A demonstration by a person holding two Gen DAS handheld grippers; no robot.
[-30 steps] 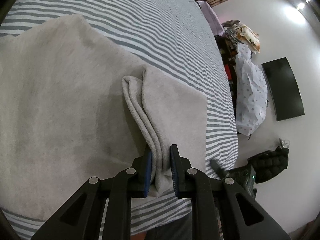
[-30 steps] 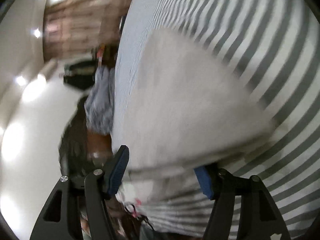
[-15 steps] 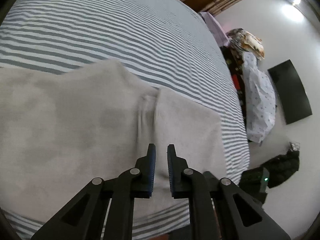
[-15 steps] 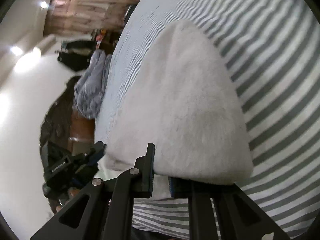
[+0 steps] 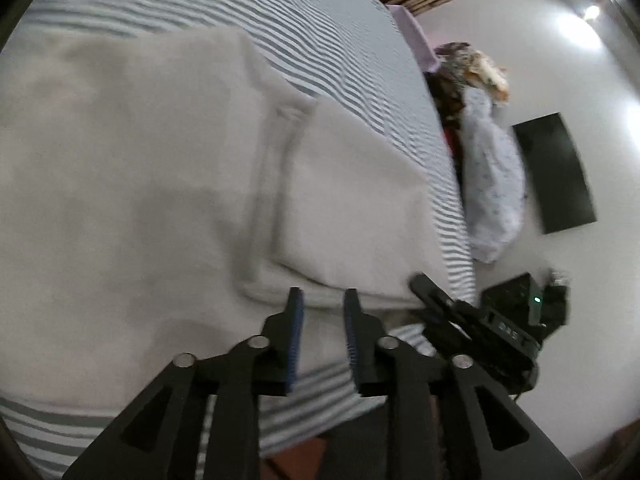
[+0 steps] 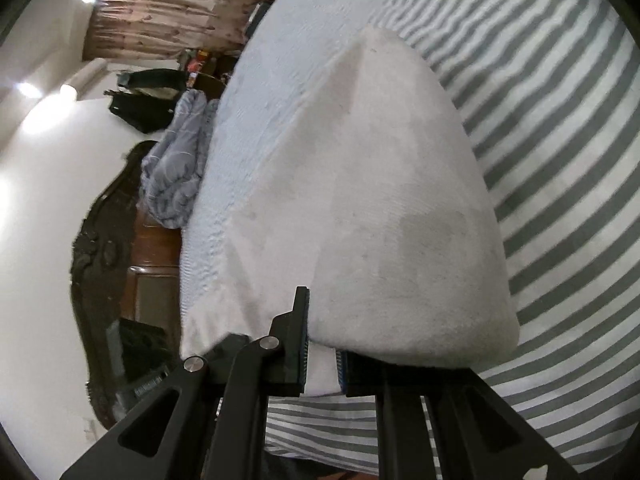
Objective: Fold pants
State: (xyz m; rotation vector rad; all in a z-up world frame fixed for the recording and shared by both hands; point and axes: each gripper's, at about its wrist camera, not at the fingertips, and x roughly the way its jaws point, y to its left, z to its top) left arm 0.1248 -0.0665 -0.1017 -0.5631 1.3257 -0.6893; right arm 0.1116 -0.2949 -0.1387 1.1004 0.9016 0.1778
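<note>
The left tongs point(image 5: 320, 300) are opening, nothing between them — the pale fleecy pants point(image 5: 160, 168) lie just ahead on the striped bed point(image 5: 320, 40), their folded edge running away from the tips. The right tongs point(image 6: 322, 354), nearer, stay clamped on a soft, thick, rounded corner by the bed's edge.

1. Both views are fisheye: the bed point(image 5: 328, 36) stripes bow into curves, and black corners frame each round picture.
2. The room is evenly and moderately lit; ceiling spots point(image 5: 591, 11) flare into white glare on the wall point(image 6: 36, 128).
3. The left view is soft with motion blur, worst on the pants point(image 5: 160, 184).
4. The right view is sharper.
5. Faint grey shadows mottle the pale cloth.
</note>
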